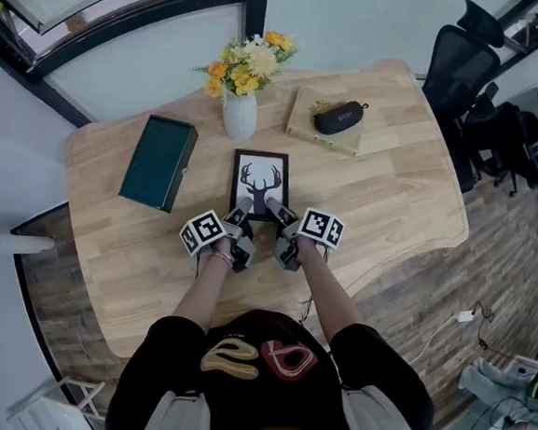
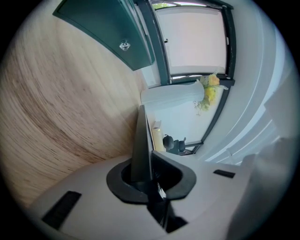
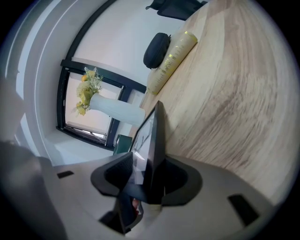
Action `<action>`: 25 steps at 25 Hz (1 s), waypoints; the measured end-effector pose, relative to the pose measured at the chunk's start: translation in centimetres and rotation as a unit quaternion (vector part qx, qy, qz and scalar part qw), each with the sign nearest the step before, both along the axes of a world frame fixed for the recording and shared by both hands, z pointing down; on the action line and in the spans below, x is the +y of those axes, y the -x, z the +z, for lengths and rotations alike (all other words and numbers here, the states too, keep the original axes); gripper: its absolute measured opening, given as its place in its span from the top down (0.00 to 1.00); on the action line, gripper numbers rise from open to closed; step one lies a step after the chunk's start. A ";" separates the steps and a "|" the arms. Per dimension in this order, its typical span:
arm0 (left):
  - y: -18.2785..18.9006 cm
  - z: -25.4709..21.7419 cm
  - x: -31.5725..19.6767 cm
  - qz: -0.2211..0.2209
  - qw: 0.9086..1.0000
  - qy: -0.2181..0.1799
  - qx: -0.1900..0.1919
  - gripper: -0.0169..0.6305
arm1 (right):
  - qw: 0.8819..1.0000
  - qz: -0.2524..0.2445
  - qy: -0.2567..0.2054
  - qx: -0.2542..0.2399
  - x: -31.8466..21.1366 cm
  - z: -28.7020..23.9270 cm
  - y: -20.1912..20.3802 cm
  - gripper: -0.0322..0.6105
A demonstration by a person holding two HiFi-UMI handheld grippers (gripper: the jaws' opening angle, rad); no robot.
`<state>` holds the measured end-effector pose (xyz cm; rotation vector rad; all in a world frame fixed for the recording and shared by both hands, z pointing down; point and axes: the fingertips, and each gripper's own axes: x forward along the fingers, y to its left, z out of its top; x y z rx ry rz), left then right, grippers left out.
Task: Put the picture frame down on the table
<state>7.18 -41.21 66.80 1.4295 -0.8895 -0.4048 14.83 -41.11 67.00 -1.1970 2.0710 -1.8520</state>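
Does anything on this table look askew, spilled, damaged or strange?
Nothing stands out. The black picture frame with the antler print is straight, its near edge between the left gripper and right gripper. The white vase of yellow flowers stands upright on the light wooden table; nothing is spilled.

A black short-sleeved top (image 1: 259,330) fills the lower middle of the head view, printed with a tan loop and a red loop. At centre, the left gripper (image 1: 242,207) and right gripper (image 1: 275,206) have pale grey shells with black rectangular slots and black jaw pads. Each carries a white cube of black square markers.
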 end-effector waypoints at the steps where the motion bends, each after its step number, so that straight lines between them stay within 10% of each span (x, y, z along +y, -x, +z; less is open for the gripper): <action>1: 0.0 0.1 0.0 -0.002 1.000 0.000 -0.002 0.91 | 1.000 -0.008 -0.003 0.006 0.2 0.1 0.1 0.67; 15: 0.2 0.6 -0.2 -0.021 1.000 0.009 -0.010 0.92 | 1.000 0.012 0.014 -0.004 4.1 0.7 -1.7 0.56; 25: -0.1 1.0 0.0 -0.012 0.999 0.025 0.021 0.92 | 0.995 0.076 0.006 -0.063 4.1 -0.2 -2.6 0.78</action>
